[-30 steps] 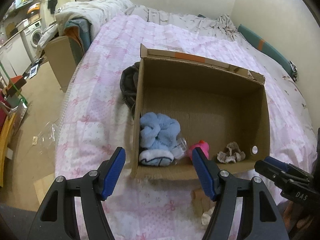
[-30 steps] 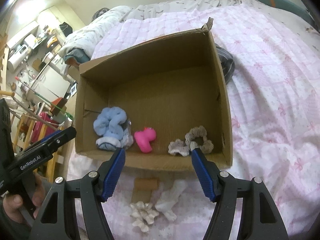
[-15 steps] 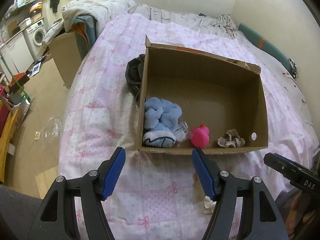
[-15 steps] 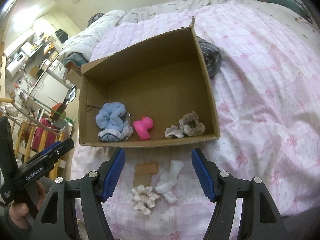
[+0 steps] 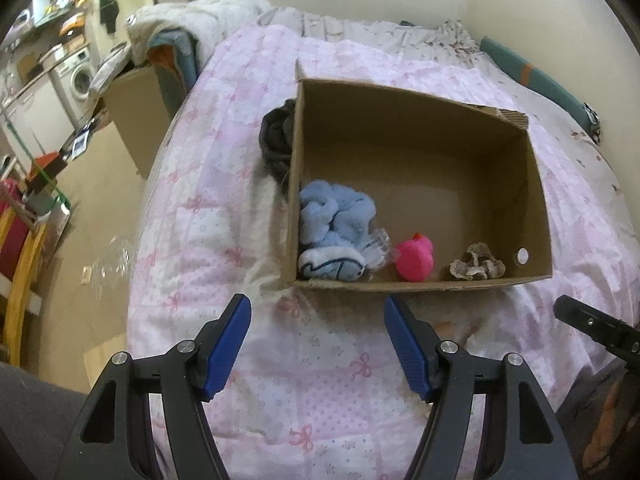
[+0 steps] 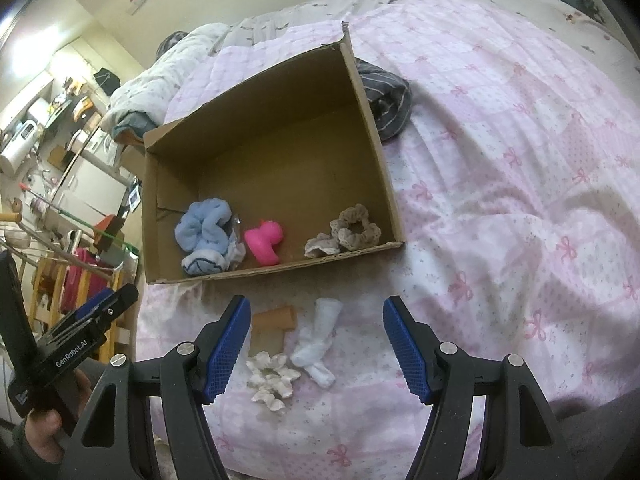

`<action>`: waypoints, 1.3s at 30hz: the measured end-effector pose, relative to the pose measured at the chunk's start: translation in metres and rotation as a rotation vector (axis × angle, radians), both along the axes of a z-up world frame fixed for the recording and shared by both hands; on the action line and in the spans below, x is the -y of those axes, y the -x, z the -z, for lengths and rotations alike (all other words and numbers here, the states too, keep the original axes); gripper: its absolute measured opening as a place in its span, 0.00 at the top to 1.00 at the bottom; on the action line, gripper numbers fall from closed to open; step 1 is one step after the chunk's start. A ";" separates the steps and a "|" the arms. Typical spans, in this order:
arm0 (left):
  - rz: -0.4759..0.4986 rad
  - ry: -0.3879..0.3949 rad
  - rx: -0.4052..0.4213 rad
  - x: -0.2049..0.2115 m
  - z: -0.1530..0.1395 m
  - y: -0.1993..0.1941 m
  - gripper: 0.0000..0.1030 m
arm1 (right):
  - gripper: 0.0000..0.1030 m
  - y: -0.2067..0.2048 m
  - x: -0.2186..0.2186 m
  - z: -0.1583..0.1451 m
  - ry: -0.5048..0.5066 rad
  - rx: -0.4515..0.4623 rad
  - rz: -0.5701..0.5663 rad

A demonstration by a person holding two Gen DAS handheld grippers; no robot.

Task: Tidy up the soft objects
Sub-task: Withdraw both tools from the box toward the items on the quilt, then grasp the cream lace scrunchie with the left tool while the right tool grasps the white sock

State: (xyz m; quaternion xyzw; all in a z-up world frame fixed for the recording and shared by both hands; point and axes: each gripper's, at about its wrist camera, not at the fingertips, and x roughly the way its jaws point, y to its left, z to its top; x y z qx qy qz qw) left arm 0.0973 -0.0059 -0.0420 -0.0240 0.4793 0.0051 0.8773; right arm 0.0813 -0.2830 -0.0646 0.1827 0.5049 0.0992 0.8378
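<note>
An open cardboard box (image 5: 536, 184) (image 6: 372, 120) stands on the pink quilt. Inside lie a blue fluffy bundle (image 5: 334, 220) (image 6: 204, 228), a pink toy (image 5: 416, 258) (image 6: 264, 240) and beige scrunchies (image 5: 476, 264) (image 6: 352, 228). In front of the box in the right wrist view lie a tan sock (image 6: 272, 328), a white sock (image 6: 318, 340) and a cream scrunchie (image 6: 272, 378). My left gripper (image 5: 318, 344) is open and empty, short of the box. My right gripper (image 6: 316, 344) is open and empty above the loose items.
A dark striped cloth (image 5: 276, 142) (image 6: 386, 98) lies against the box's outer side. The bed's left edge drops to the floor, with a washing machine (image 5: 78, 80) and a brown cabinet (image 5: 134, 112) beyond. The quilt (image 6: 520, 200) stretches right of the box.
Both grippers have pulled back from the box, which now looks smaller and farther. The loose socks and scrunchie have come fully into the right wrist view. Both stay open.
</note>
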 end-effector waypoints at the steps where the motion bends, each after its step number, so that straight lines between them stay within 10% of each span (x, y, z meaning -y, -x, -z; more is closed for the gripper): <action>1: -0.011 0.007 -0.012 -0.002 0.003 0.000 0.36 | 0.29 0.000 0.000 0.000 -0.001 0.001 -0.001; 24: 0.080 0.065 -0.179 0.027 0.042 0.003 0.36 | 0.44 -0.029 -0.048 0.093 0.028 -0.369 -0.108; 27: 0.102 0.098 -0.195 0.035 0.046 0.007 0.36 | 0.70 -0.032 -0.054 0.095 0.005 -0.380 -0.135; 39: 0.267 0.175 -0.398 0.104 0.103 0.014 0.47 | 0.75 -0.018 -0.012 0.052 -0.074 -0.258 -0.037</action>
